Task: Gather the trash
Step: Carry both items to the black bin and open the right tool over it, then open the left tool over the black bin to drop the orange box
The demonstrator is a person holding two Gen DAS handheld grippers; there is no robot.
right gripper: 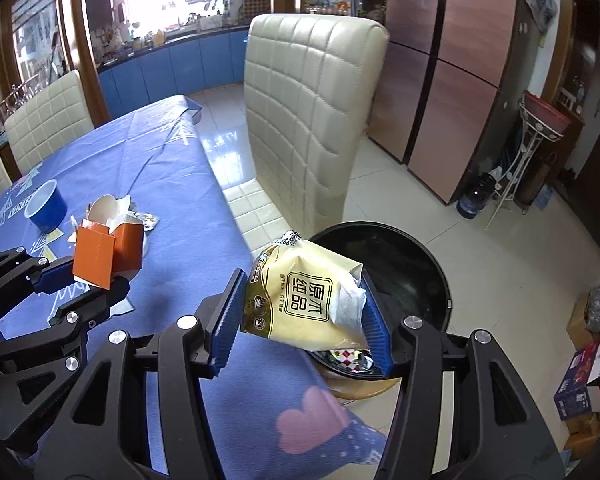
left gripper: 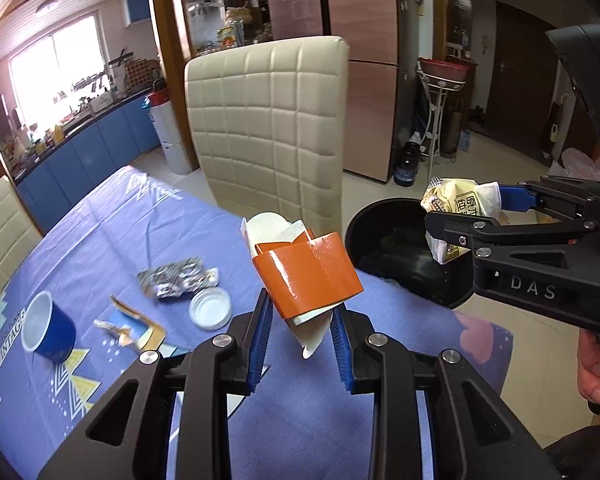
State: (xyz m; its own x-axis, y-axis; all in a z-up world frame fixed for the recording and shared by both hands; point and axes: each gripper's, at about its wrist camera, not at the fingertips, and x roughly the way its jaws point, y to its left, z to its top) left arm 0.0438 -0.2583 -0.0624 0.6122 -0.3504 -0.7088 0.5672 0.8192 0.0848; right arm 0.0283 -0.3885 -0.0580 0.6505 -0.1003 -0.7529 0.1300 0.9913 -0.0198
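Two tools pinch trash: left tool [left gripper: 300, 312] an orange carton [left gripper: 306, 276], right tool [right gripper: 304, 312] a yellow wrapper [right gripper: 304, 300].

One blue cup [left gripper: 50, 330], one lid [left gripper: 211, 309], one bin [right gripper: 400, 276], two grippers, three chairs.

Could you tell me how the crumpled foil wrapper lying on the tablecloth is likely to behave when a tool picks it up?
The foil wrapper looks thin and creased, so it is probably light and will crush further under pressure. It lies flat, so rolling seems unlikely.
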